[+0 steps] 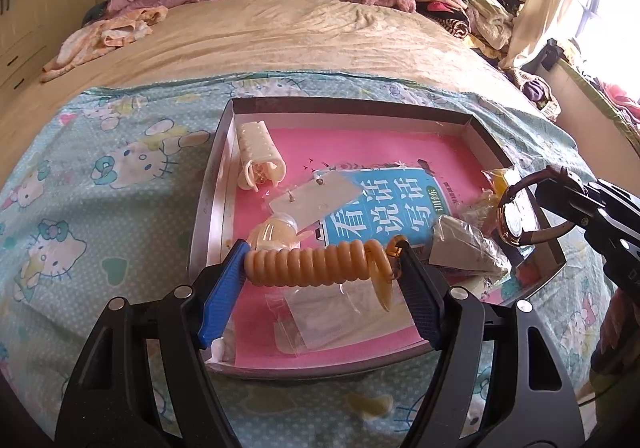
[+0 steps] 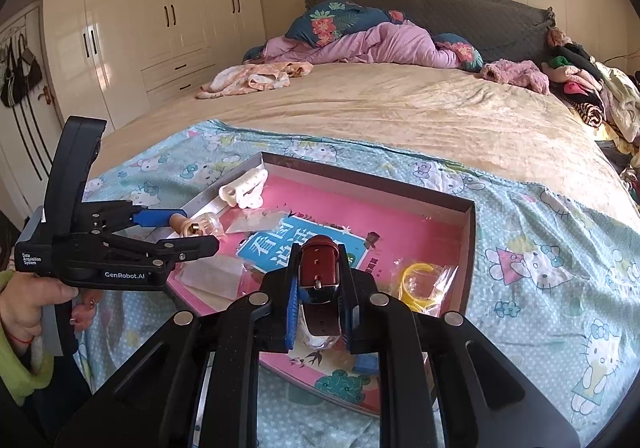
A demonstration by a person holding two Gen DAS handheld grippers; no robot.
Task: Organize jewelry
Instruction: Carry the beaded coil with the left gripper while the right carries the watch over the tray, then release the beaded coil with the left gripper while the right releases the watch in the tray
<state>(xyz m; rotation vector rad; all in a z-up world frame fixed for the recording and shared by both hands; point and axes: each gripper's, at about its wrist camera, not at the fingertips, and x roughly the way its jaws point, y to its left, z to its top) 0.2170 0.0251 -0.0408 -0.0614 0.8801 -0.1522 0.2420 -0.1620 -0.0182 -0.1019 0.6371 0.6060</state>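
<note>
The left gripper (image 1: pixel 320 268), marked "GenRobot.AI", clamps a coiled orange hair tie (image 1: pixel 316 262). The right gripper (image 2: pixel 320 288) has its jaws clamped on a brown-strapped wristwatch (image 2: pixel 319 268) above the box (image 2: pixel 468 248).

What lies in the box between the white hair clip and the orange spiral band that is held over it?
In the left wrist view, a clear card with small earrings lies between the white hair clip and the orange spiral band.

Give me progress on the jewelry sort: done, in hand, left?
Done: nothing looks sorted; items lie loose in the tray.
In hand: left gripper clamps the orange coil bracelet lengthwise; right gripper is shut on the brown-strap watch.
Left: white hair clip, earring card, plastic bags, yellow piece.
</note>
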